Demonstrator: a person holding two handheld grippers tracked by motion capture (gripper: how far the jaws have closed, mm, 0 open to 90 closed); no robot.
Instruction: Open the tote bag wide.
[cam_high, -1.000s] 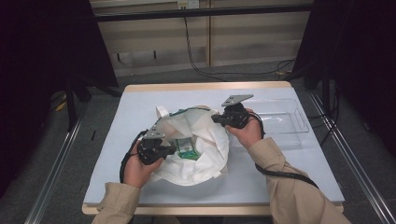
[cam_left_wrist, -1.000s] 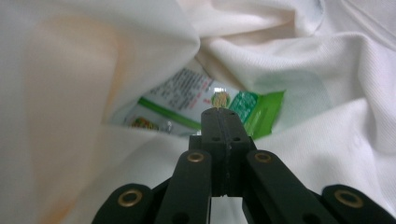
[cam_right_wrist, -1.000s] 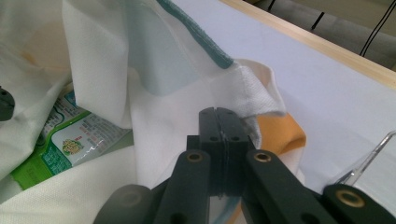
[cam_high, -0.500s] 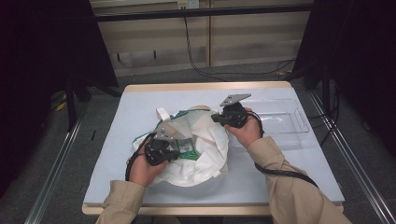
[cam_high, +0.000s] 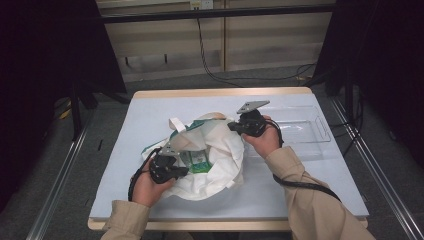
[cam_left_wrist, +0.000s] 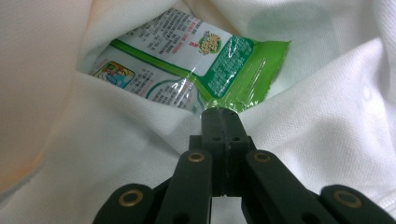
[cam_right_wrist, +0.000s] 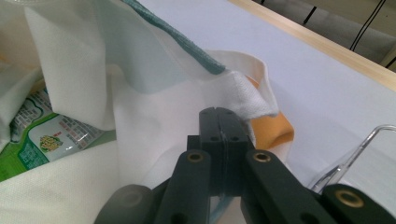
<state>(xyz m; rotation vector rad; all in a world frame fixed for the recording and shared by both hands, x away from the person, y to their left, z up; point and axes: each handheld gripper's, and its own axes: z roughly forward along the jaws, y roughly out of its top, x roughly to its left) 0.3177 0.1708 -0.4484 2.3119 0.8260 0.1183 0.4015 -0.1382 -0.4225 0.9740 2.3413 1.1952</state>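
Note:
A white cloth tote bag (cam_high: 220, 170) lies open in the middle of the table. Inside it is a green and white snack packet (cam_high: 198, 160), its printed face toward me in the left gripper view (cam_left_wrist: 196, 56). My left gripper (cam_high: 181, 171) is at the bag's near left side, its jaws (cam_left_wrist: 223, 112) shut on the packet's green sealed end, with bag cloth folded close around them. My right gripper (cam_high: 233, 126) is at the far right of the bag and holds its mouth up, shut on the white rim (cam_right_wrist: 223, 112) beside the cloth handle (cam_right_wrist: 261, 93).
A clear plastic tray (cam_high: 305, 131) stands at the right, just behind my right hand; its rim (cam_right_wrist: 355, 154) is in the right gripper view. The table's wooden far edge (cam_high: 225, 93) lies beyond the bag. Cables trail from both grippers.
My left hand has shifted slightly at the bag's mouth with the packet, and the cloth folds around it have moved. The right hand has stayed in place.

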